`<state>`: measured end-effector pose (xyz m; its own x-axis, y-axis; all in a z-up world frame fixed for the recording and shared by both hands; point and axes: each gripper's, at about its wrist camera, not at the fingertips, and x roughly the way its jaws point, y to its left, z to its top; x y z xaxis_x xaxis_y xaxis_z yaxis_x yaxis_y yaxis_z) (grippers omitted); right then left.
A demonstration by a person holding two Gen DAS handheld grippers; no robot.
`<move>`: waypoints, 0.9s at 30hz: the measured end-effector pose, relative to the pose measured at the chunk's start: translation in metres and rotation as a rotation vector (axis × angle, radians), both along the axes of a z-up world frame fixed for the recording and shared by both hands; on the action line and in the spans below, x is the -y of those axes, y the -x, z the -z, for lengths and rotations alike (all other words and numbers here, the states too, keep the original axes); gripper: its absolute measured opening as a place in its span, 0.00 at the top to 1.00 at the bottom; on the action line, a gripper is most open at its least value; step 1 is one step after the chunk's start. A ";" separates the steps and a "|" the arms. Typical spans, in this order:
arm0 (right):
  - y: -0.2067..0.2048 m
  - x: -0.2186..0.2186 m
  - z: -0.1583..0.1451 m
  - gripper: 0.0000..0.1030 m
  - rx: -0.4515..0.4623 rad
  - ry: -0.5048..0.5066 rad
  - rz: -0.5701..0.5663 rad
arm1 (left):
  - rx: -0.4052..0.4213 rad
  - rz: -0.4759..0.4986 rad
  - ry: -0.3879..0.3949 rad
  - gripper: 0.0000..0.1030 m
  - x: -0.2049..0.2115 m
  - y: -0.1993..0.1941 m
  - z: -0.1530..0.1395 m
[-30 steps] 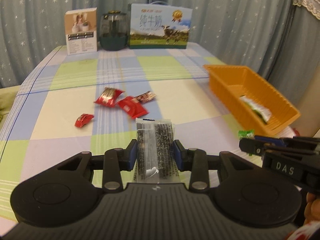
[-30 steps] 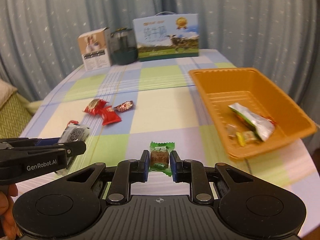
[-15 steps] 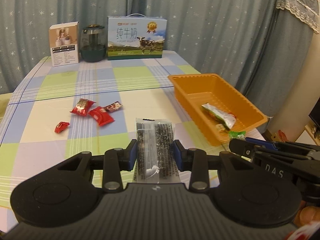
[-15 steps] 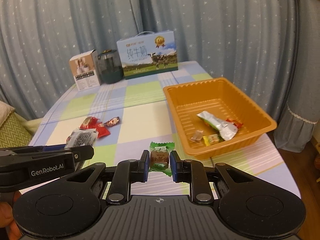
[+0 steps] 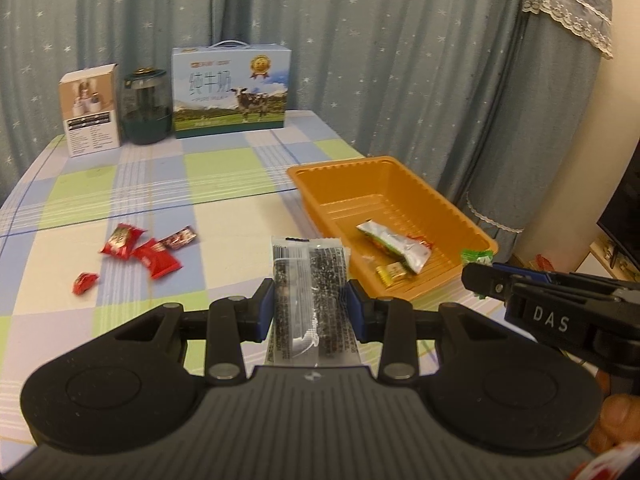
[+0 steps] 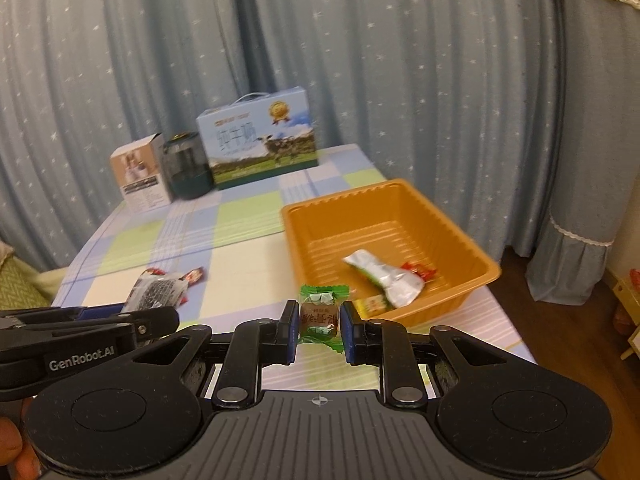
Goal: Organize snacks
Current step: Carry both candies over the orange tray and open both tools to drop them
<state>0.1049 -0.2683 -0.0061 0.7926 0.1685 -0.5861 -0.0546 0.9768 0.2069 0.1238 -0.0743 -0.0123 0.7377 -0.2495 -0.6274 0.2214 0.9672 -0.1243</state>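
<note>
Holding one snack each: left gripper (image 5: 310,306) clamped on a clear packet (image 5: 308,280), long axis pointing away along the fingers; right gripper (image 6: 319,327) clamped on a green candy (image 6: 320,314). Orange tray (image 5: 404,174) lies ahead and right of the left gripper, ahead and slightly right of the right one; right looks nearer, so likely drops first. Left view shows red candies (image 5: 154,258) loose on the table (image 5: 224,168); right view mostly hides them behind the packet but shows the tray's contents and far rim better
</note>
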 end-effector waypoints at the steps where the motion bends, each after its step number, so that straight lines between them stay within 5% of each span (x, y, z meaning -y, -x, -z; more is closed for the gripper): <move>1: -0.002 0.006 0.000 0.79 0.000 0.000 0.011 | 0.000 0.007 0.003 0.67 0.004 -0.003 0.000; 27: -0.100 0.085 0.027 0.79 -0.038 0.028 0.097 | -0.064 0.152 0.048 0.67 0.095 -0.114 0.040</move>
<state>0.2050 -0.3531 -0.0335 0.7817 0.0747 -0.6192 0.0481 0.9826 0.1792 0.2378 -0.1689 -0.0522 0.6478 -0.3861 -0.6567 0.3547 0.9158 -0.1885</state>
